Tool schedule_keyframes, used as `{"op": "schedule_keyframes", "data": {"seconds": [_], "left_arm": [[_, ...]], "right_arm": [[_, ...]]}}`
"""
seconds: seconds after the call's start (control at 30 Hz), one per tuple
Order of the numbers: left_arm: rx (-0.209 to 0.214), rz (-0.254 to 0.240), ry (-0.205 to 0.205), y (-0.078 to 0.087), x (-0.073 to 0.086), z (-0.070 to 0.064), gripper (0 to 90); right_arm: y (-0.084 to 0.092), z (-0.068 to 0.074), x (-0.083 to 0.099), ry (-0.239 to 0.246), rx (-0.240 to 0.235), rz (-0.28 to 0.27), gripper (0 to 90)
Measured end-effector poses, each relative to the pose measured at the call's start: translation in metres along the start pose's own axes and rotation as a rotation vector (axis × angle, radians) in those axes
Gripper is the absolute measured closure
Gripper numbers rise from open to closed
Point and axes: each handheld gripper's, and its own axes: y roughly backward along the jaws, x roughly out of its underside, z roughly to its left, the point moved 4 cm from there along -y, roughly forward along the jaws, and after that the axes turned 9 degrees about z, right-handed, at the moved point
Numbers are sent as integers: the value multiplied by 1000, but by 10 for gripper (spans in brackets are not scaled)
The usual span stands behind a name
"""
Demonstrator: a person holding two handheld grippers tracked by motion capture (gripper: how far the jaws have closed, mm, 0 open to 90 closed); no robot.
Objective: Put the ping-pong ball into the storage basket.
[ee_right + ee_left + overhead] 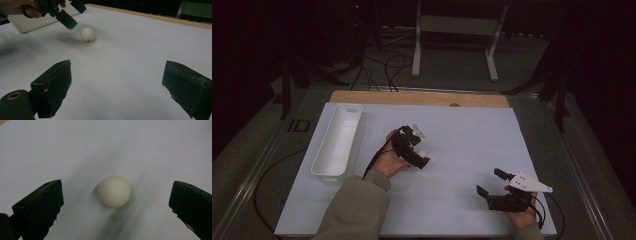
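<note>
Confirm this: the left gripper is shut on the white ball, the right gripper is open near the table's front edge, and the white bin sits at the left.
One thing is wrong: the left gripper is not shut on the white ball. The left gripper view shows its jaws wide open, with the ball lying on the table between them, touching neither. The right gripper is open near the front edge, and the white bin sits at the left.

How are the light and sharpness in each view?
High view: dim, dark surroundings, the white table lit evenly. Left gripper view: the ball is fairly sharp, with soft streaky shadows around it. Right gripper view: the ball casts a blurred shadow; the near jaws are soft.
</note>
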Motion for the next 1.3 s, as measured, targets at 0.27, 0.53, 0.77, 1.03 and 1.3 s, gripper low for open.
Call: {"op": "schedule_keyframes", "data": {"seconds": [0.27,0.53,0.77,1.03,1.3], "left_arm": [[13,8,2,-4,-2,1,3],[29,14,19,-11,-4,1,7],[41,30,17,-14,-5,2,17],[71,39,37,-17,-6,2,57],[82,56,57,-22,-5,1,148]], "right_arm": [[0,0,0,-1,-2,2,80],[0,0,0,-3,-2,3,80],[0,-1,1,-4,-3,4,80],[0,-1,1,-5,-1,5,80],[0,-1,1,-6,0,5,80]]}}
